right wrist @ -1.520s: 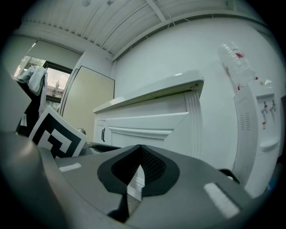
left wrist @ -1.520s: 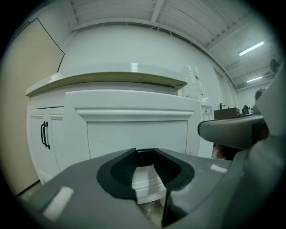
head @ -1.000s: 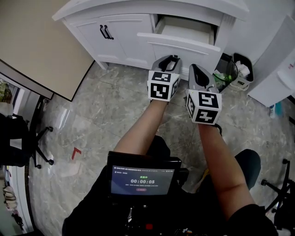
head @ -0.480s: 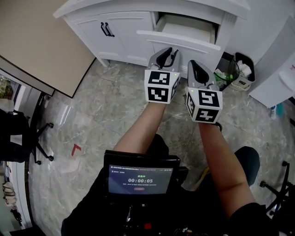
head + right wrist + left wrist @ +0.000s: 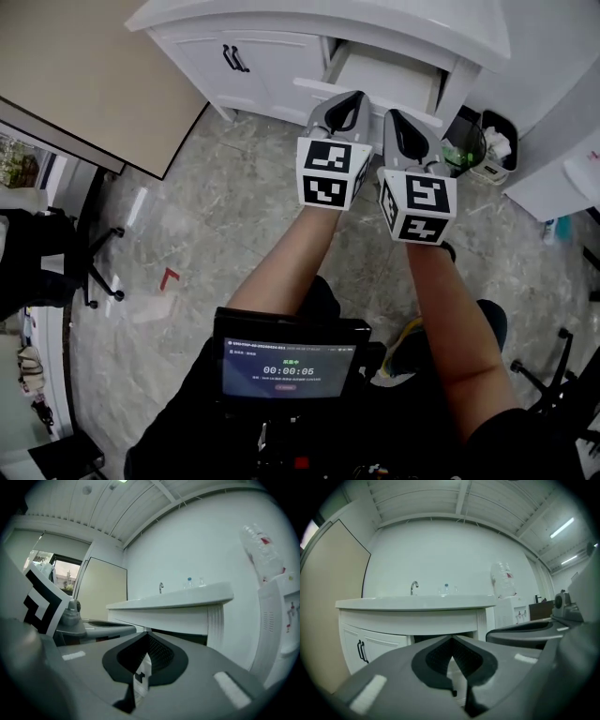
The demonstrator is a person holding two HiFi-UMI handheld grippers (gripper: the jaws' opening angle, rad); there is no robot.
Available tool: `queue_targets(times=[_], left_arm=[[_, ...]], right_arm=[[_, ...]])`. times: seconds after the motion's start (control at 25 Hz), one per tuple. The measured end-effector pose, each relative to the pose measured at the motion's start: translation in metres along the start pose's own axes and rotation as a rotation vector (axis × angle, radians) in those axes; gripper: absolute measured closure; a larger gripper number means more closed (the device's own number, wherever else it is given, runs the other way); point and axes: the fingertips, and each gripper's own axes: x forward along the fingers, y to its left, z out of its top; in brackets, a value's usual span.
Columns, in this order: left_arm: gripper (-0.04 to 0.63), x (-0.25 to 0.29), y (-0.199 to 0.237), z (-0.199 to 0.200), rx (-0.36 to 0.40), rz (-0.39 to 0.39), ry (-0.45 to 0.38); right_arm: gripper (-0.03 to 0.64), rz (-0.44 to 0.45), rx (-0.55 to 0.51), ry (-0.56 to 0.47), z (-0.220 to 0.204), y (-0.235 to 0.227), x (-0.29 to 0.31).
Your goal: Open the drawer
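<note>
Right tongs (image 5: pixel 147 639) closed on nothing — white counter (image 5: pixel 173 597) ahead, tap (image 5: pixel 161 587) on it.

The one readable item is a timer, "00:00:05", in white digits on the dark screen (image 5: pixel 290 367) at the person's chest. The small green line above the digits and the button under them are too small to read. The left marker cube (image 5: pixel 327 172) and right marker cube (image 5: pixel 418 204) bear black-and-white square patterns without letters. The water bottle (image 5: pixel 505 576) has a red label, its print illegible.

Drawer (image 5: pixel 389 77) right of cabinet doors (image 5: pixel 255 64); bin (image 5: pixel 494 145) right of drawer.
</note>
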Motion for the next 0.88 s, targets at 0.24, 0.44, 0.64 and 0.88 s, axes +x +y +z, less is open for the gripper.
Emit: queue_targets(times=[0.24, 0.44, 0.64, 0.88], left_arm=[[0.595, -0.010, 0.004, 0.111, -0.016, -0.007, 0.048], [0.595, -0.019, 0.001, 0.200, -0.018, -0.042, 0.064], [0.595, -0.032, 0.010, 0.271, -0.037, -0.065, 0.049], [0.595, -0.054, 0.019, 0.324, -0.050, -0.082, 0.019]], right_arm=[[0.594, 0.004, 0.014, 0.042, 0.114, 0.000, -0.006], [0.594, -0.022, 0.024, 0.060, 0.203, -0.003, -0.015], [0.594, -0.064, 0.033, 0.050, 0.278, -0.004, -0.020], [0.595, -0.090, 0.014, 0.041, 0.336, 0.008, -0.029]])
